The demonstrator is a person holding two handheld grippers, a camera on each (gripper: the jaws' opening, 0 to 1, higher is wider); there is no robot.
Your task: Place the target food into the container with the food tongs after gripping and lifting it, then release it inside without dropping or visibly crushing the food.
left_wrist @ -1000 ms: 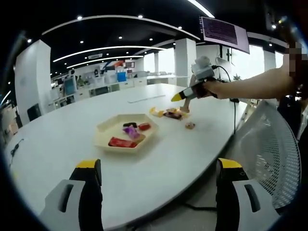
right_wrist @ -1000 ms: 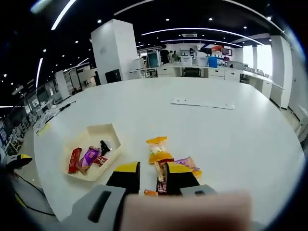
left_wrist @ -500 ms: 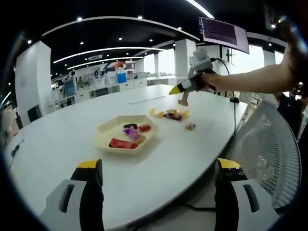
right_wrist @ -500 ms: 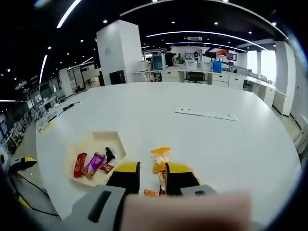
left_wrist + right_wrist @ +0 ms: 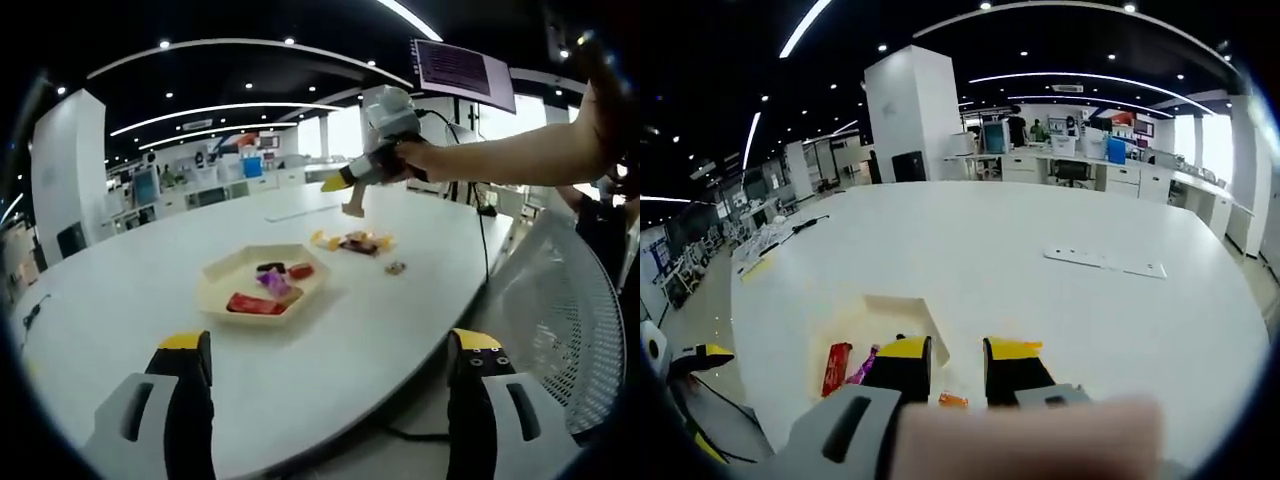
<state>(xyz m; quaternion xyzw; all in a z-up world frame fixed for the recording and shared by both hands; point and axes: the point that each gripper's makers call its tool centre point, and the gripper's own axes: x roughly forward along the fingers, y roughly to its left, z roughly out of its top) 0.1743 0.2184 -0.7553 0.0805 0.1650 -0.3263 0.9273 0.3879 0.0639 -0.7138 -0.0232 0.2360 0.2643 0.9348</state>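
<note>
Right gripper [image 5: 335, 183] is up above the table [image 5: 120, 290], clamped on a small snack [image 5: 352, 209] that hangs from its tips between the loose pile [image 5: 352, 241] and the tray [image 5: 262, 281]. Left gripper [image 5: 325, 400] hangs off the near edge, jaws wide apart, empty. Carry level over the tray, lower in close, then ease the squeeze so nothing drops or gets crushed.

Cream tray [image 5: 215, 283], white table [image 5: 120, 290], yellow-tipped jaws.
</note>
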